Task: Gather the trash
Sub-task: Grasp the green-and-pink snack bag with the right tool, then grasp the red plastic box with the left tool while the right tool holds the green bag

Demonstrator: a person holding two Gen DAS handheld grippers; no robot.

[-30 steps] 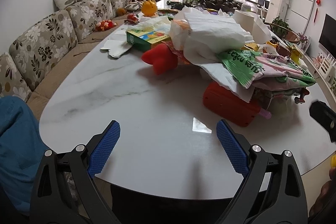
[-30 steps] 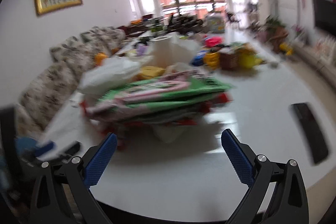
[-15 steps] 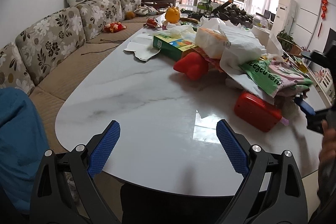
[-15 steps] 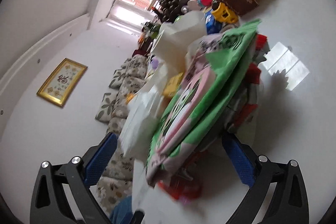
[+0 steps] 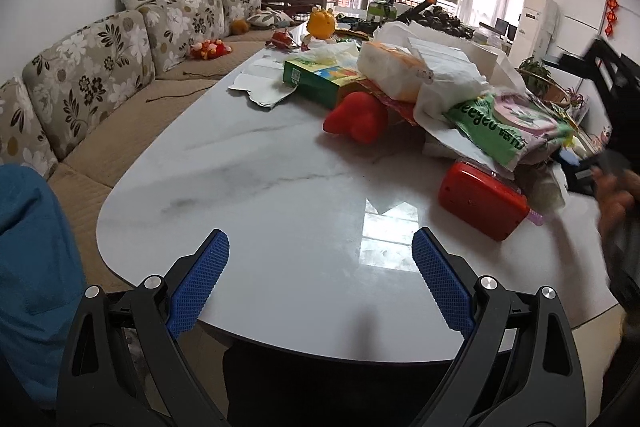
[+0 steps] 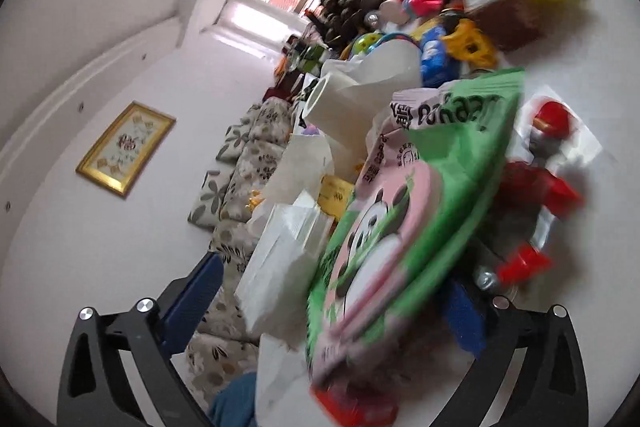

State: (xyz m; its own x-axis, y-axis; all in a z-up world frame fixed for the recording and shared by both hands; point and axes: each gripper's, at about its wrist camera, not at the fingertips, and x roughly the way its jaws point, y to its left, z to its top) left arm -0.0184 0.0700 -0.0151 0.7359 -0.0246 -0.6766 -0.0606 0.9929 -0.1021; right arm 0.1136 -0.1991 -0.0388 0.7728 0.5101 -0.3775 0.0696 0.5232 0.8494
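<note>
A heap of trash lies on the white marble table (image 5: 260, 195): a green and pink panda package (image 5: 504, 123), white bags (image 5: 448, 79), a green box (image 5: 320, 79), a red plastic piece (image 5: 356, 117) and a red case (image 5: 480, 203). My left gripper (image 5: 320, 283) is open and empty over the table's near end. My right gripper (image 6: 332, 307) is rolled on its side and open, its jaws either side of the panda package (image 6: 400, 219). It shows blurred at the heap's right edge in the left wrist view (image 5: 600, 167).
A floral sofa (image 5: 100, 67) runs along the table's left side. Toys, a paper roll (image 6: 360, 95) and a brown box (image 6: 508, 11) crowd the far half of the table. A blue garment (image 5: 28, 235) is at the near left.
My right gripper has rolled sideways and closed in on the heap until the panda package sits between its jaws. My left gripper has drawn back a little from the heap.
</note>
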